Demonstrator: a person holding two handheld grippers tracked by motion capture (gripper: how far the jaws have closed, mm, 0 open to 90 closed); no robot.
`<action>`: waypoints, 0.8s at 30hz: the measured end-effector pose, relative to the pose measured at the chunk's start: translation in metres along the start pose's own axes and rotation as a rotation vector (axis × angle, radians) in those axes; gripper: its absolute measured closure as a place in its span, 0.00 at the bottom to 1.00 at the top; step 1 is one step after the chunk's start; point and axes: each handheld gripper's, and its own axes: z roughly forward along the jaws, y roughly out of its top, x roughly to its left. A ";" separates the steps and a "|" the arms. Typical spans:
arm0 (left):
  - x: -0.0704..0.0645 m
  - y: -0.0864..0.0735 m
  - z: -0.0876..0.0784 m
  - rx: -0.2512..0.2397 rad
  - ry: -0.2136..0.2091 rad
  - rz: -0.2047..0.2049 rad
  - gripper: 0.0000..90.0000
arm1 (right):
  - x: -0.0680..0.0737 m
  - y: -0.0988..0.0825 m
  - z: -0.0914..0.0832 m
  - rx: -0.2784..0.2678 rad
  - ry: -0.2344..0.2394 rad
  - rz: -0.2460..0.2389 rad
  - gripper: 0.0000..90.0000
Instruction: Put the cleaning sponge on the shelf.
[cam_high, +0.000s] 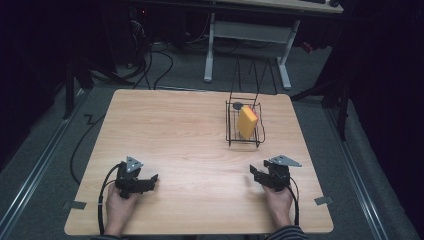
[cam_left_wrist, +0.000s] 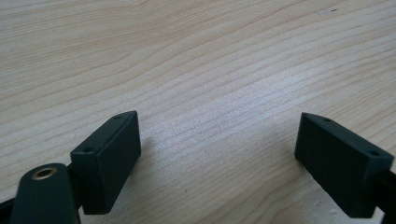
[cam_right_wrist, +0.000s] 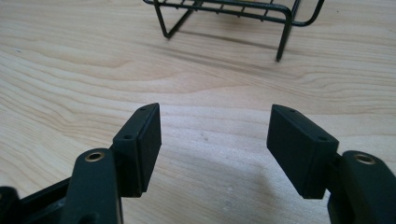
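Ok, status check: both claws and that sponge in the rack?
Left claw open, empty, low over the wooden table. Right claw open, empty. Yellow sponge upright in black wire rack. Path between clear.

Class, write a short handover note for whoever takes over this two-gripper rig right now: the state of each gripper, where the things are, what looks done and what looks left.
Left gripper: open, nothing between its jaws, low over the near left of the light wooden table.
Right gripper: open, nothing between its jaws, low over the near right, pointing towards the black wire basket.
Things: the black wire basket stands at the far right of the table; the yellow sponge with a pink edge leans inside it, beside a small dark round thing too small to identify.
Done: the sponge is in the basket.
Left: apparently nothing on the table to pick up; judge the next step yourself.
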 end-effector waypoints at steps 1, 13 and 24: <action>0.000 0.000 0.000 0.000 0.000 0.000 0.16 | 0.000 0.000 0.001 0.005 -0.005 -0.010 0.40; 0.000 0.000 0.000 0.000 -0.001 -0.001 0.16 | 0.005 -0.001 0.014 0.062 -0.058 -0.048 0.40; 0.000 0.000 0.000 -0.001 -0.002 0.001 0.17 | 0.009 0.000 0.018 0.096 -0.099 -0.072 0.35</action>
